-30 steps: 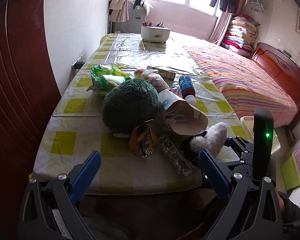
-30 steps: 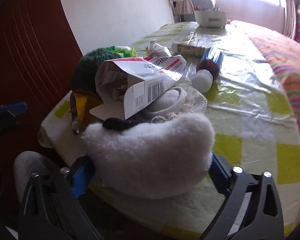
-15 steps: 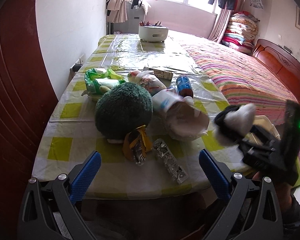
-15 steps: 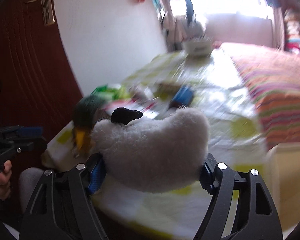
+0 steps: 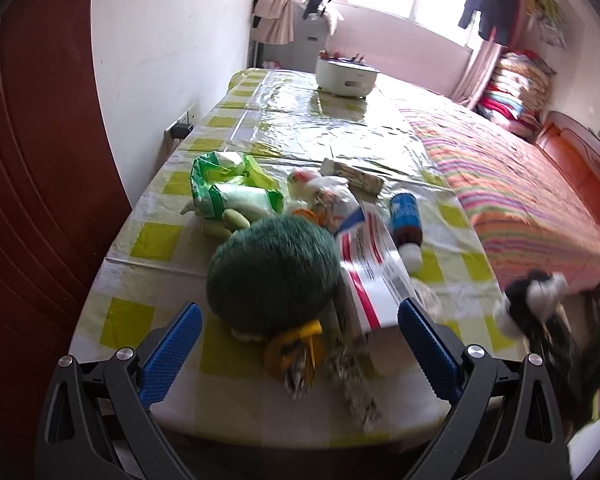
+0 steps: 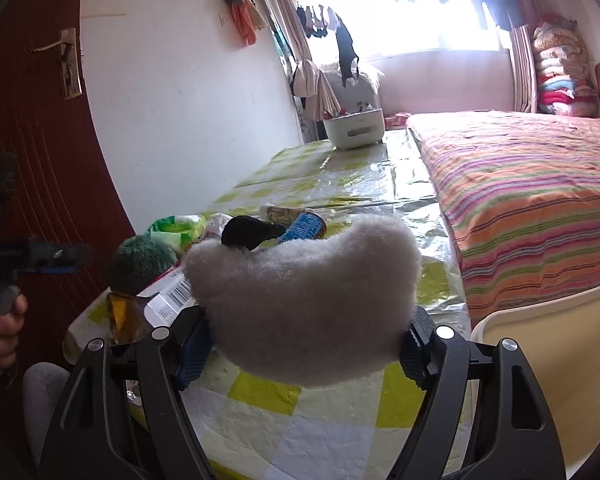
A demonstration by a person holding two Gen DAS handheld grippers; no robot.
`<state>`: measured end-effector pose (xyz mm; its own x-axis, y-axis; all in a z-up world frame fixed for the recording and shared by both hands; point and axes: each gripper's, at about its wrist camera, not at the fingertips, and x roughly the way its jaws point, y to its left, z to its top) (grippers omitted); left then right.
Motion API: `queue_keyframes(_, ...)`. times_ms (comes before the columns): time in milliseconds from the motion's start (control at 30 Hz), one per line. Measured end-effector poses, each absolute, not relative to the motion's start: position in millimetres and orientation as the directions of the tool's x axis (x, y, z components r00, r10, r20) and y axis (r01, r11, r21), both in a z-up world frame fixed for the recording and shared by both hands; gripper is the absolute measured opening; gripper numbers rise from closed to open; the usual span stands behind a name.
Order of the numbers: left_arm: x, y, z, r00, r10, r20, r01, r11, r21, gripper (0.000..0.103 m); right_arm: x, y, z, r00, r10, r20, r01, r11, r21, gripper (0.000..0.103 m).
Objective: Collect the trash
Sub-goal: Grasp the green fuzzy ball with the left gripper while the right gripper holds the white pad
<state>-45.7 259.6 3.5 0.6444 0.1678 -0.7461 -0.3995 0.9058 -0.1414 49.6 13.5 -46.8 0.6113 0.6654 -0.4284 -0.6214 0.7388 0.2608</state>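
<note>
My right tool grips the fluffy white toy above the surface's near edge. Left tool spread, empty. Risk: soft pile compresses, toy slips before reaching bin.

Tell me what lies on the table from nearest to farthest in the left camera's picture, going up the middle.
Yellow wrapper → green plush ball → green plastic bag → long flat box → white tub at the far end.
</note>
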Motion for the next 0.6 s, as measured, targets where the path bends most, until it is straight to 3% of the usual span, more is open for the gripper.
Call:
queue_keyframes(300, 2.5, 271.7, -24.6, 0.555, 0.163, -0.816, -0.397, 0.914, -0.088, 0.095, 50.7, 6.3, -46.4, 0.613, 0.672, -0.415, -0.619, 0.735, 0.276, 0.074)
queue_keyframes(600, 12.8, 276.2, -45.8, 0.479, 0.316, -0.819, -0.430, 0.898, 0.095, 0.095, 55.8, -1.6, -46.8, 0.610, 0.674, -0.417, -0.596, 0.737, 0.318, 0.075)
